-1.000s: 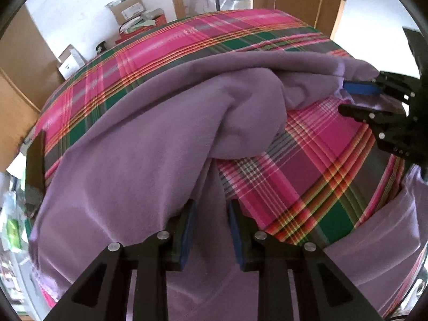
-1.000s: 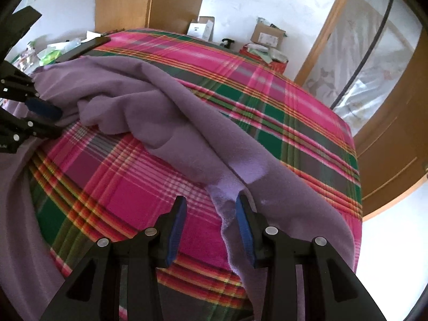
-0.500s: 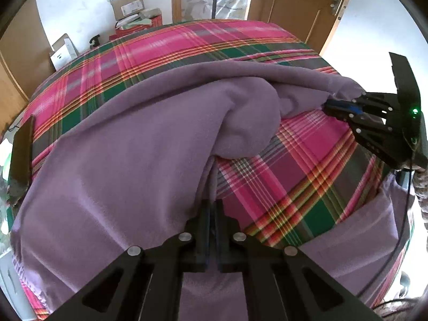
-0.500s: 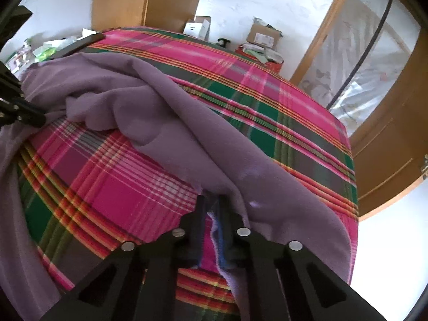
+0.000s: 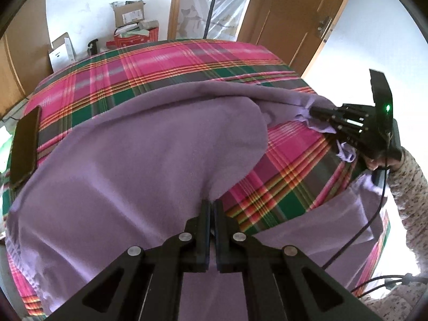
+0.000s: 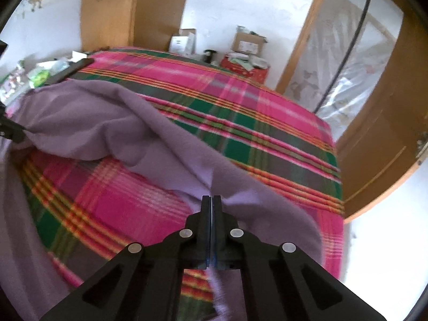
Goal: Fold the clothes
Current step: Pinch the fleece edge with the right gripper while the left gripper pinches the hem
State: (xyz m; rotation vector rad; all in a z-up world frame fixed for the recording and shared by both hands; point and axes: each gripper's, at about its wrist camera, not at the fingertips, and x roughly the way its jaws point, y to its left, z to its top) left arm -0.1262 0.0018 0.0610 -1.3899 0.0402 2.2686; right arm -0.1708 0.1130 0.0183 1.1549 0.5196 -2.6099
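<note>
A large purple fleece garment (image 5: 149,155) lies spread over a bed with a pink and green plaid cover (image 5: 171,64). My left gripper (image 5: 211,208) is shut on a fold of the purple cloth near the front edge. My right gripper (image 6: 211,203) is shut on another edge of the same garment (image 6: 112,128); in the left wrist view it shows at the right (image 5: 315,112), lifting the cloth off the bed. A hand in a speckled sleeve (image 5: 412,182) holds it. The stretch between the two grips hangs in a raised fold.
A dark phone (image 5: 25,144) lies on the bed's left edge. Cardboard boxes (image 5: 128,16) and a red box (image 6: 248,67) stand by the far wall. A wooden door (image 5: 289,16) is at the right. A cable (image 5: 355,240) hangs below the right gripper.
Both grippers have closed on the purple garment's edges. They have since lifted, so the bed looks farther off and the cloth is pulled up and taut.
</note>
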